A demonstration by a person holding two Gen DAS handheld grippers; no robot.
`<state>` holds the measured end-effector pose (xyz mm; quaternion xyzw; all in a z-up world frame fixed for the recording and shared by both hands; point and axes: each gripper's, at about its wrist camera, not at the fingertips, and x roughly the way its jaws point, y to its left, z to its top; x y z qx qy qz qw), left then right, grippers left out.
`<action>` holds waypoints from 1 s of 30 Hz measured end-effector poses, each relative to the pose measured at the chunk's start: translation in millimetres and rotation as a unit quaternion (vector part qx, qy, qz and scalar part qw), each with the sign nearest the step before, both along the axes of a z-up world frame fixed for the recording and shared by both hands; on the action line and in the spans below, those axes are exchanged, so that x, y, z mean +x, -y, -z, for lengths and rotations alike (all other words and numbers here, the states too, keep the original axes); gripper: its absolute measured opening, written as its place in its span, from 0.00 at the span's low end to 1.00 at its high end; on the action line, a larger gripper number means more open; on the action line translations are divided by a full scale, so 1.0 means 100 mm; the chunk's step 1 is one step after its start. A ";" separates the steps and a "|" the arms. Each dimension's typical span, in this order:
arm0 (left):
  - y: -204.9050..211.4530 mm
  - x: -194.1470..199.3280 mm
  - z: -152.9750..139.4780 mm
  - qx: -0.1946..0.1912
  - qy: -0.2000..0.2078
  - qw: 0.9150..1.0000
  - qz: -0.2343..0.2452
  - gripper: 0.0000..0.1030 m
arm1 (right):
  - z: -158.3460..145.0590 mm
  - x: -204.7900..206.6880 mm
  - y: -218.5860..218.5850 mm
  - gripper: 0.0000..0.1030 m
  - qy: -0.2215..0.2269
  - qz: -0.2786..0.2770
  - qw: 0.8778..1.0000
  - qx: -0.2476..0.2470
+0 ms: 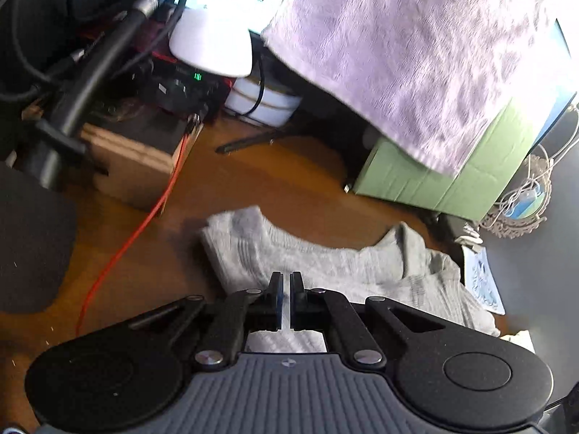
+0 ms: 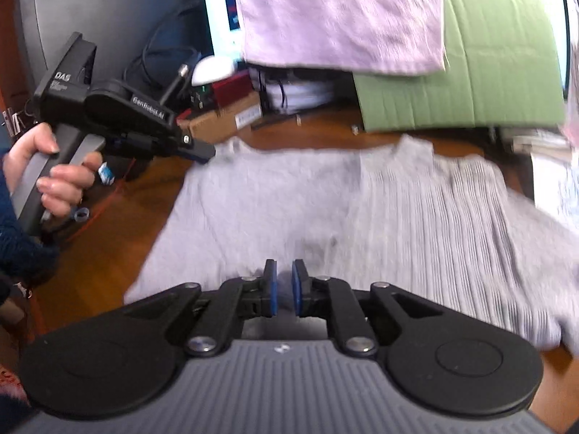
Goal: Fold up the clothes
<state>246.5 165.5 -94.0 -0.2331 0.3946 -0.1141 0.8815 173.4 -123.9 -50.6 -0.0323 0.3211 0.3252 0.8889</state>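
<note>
Lying flat on the brown wooden table (image 2: pixel 108 253), the grey ribbed knit top (image 2: pixel 362 209) stretches sideways just ahead of both tongs; the right tongs (image 2: pixel 284 285) are nearer, open a crack and empty, and the left tongs (image 1: pixel 286 302) are pinched closed and empty.

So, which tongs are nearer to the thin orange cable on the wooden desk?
Left. The left tongs are beside the thin orange cable, over the grey shirt's left edge; the right tongs are over the shirt's middle.

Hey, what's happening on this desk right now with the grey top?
A person is folding clothes with a handheld gripper in each hand. A grey top lies spread on the wooden desk, one side already turned in. The left gripper is shut and holds nothing; the right gripper hovers over the near part, its jaws slightly apart with no cloth between them. A pink towel hangs behind.
</note>
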 end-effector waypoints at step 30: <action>0.53 -0.23 0.06 0.013 0.004 0.995 0.101 0.02 | -0.44 0.83 0.70 0.20 0.091 0.157 0.983 0.016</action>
